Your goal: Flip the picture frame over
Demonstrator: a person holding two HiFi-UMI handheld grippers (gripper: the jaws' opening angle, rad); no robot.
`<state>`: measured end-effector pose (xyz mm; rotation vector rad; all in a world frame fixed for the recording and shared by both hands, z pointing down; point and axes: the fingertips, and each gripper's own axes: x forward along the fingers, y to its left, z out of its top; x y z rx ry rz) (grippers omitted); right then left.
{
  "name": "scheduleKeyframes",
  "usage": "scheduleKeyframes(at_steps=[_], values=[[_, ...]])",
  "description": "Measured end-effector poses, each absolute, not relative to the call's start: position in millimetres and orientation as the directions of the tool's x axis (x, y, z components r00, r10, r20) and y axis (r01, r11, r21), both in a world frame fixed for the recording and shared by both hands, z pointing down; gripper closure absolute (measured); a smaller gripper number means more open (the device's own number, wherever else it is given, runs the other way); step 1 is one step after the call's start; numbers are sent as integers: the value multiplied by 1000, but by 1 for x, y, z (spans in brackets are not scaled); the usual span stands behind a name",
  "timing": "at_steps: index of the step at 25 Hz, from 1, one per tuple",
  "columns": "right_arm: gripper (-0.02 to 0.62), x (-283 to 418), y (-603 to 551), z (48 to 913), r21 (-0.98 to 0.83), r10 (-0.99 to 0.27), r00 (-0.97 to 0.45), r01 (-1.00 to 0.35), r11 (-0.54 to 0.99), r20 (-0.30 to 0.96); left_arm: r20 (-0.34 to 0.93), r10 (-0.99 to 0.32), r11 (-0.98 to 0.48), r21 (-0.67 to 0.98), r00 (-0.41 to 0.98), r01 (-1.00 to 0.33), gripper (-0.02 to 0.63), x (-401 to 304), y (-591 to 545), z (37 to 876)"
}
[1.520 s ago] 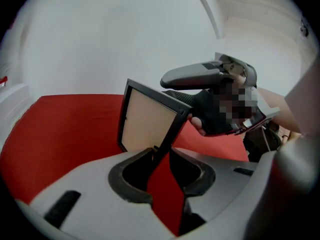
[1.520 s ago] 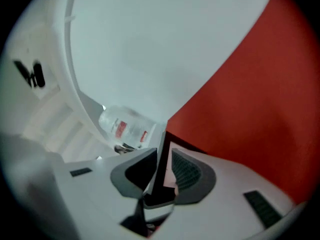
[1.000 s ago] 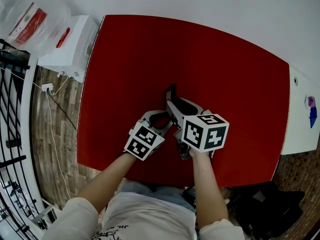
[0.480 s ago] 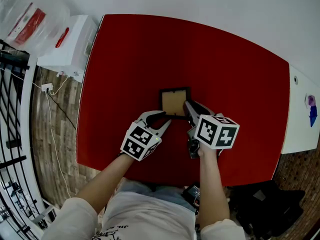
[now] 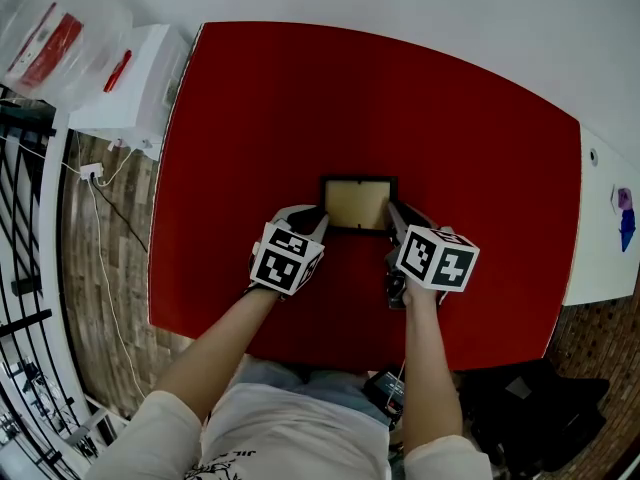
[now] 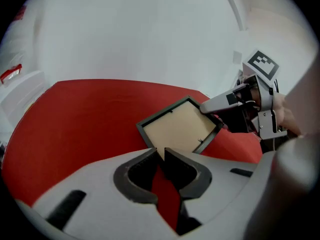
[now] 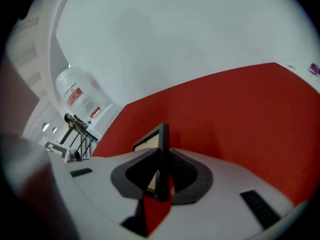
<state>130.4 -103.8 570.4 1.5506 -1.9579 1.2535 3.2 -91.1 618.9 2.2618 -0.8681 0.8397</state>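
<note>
The picture frame [image 5: 357, 202], black-rimmed with its tan backing facing up, is at the middle of the red table [image 5: 250, 118]. My left gripper [image 5: 318, 220] is at its near left corner, and my right gripper [image 5: 393, 214] is at its right edge. In the left gripper view the frame [image 6: 177, 126] runs into my left gripper [image 6: 161, 151], whose jaws have just been closing and now pinch the corner. The right gripper's fingers [image 6: 215, 104] clamp the far side. In the right gripper view the frame [image 7: 161, 139] stands edge-on between my right gripper [image 7: 161, 179], whose jaws closed onto it.
A white cabinet [image 5: 140, 88] with a clear plastic bag [image 5: 55, 33] stands off the table's far left corner, beside a black railing [image 5: 25, 218]. A white surface [image 5: 610, 238] with small coloured items adjoins the right side. A dark bag [image 5: 530, 408] lies on the floor.
The frame went from standing on edge in the right gripper to lying backing-up. Both grippers came down toward it and shut on its left corner and right edge.
</note>
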Motion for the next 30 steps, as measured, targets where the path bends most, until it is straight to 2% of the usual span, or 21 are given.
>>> scheduleKeyframes(at_steps=[7, 17, 25, 30], values=[[526, 143, -98, 598, -333, -571, -282, -943, 15, 771, 731, -372, -634, 251, 572, -732, 565, 6, -92, 625], [537, 146, -96, 618, -92, -547, -151, -987, 134, 823, 733, -370, -647, 237, 570, -724, 566, 10, -92, 625], [541, 148, -95, 629, -80, -539, -130, -990, 115, 832, 739, -363, -655, 231, 568, -719, 566, 12, -91, 627], [540, 148, -95, 627, -39, -535, -117, -987, 155, 836, 740, -358, -659, 232, 570, -715, 566, 14, -89, 626]])
